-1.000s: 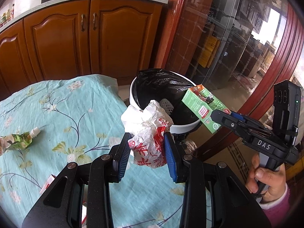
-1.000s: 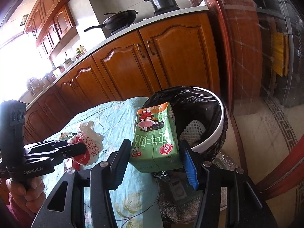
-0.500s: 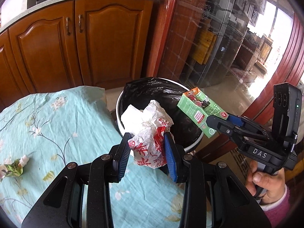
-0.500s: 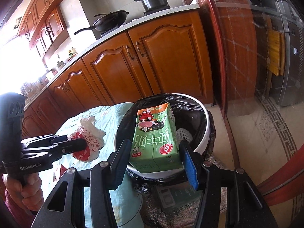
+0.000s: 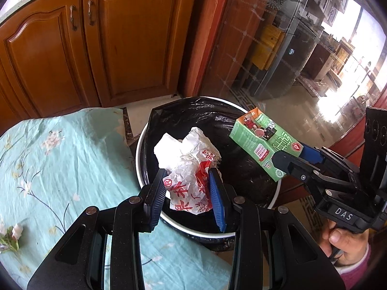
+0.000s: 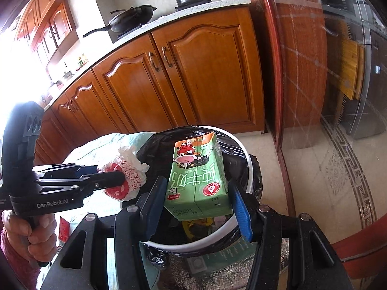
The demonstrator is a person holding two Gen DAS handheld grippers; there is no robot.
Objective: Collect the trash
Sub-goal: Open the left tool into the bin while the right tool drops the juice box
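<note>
Our left claw is clamped on a crumpled red-and-white wrapper, and our right claw is clamped on a green milk carton. Over the last second both have travelled off the surface and now hang above the black-lined trash bin, which has grown from a far target to fill the space under our fingers. We judge the carry is finished and only the release remains. The carton's long axis runs along the right claw's reach, gabled top pointing away from it, tilted over the bin's middle. The wrapper has no clear axis. One green scrap still lies on the surface for later.
</note>
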